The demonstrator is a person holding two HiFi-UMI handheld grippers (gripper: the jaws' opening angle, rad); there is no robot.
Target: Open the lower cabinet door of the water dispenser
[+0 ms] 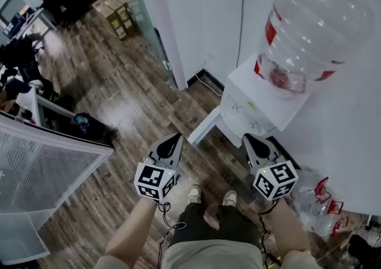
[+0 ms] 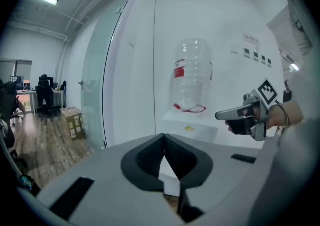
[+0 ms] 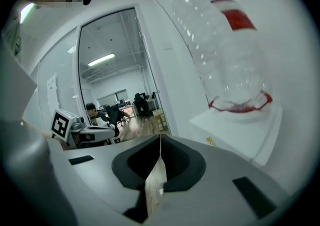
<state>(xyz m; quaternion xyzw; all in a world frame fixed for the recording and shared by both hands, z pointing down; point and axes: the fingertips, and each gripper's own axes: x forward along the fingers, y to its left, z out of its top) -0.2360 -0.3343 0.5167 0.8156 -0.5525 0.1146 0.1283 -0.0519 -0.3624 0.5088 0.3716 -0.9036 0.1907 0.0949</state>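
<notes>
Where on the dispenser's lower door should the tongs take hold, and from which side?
Pinch the free edge of the lower door, probably coming from the left in the head view: the thin panel stands swung out from the dispenser, leaving that edge bare.

Open brown wood floor (image 1: 125, 101) at centre left. Blocked upper right by white boxy water dispenser (image 1: 262, 104) under clear plastic bottle (image 1: 315, 24).

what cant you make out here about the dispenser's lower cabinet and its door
- Inside of the lower cabinet: in the head view it is hidden beneath the dispenser top and the bottle.
- Lower door front: in their own views the left gripper and right gripper cover it. The head view shows only a white panel jutting out, possibly the door.
- Yellow mark on the dispenser: too small to read.
</notes>
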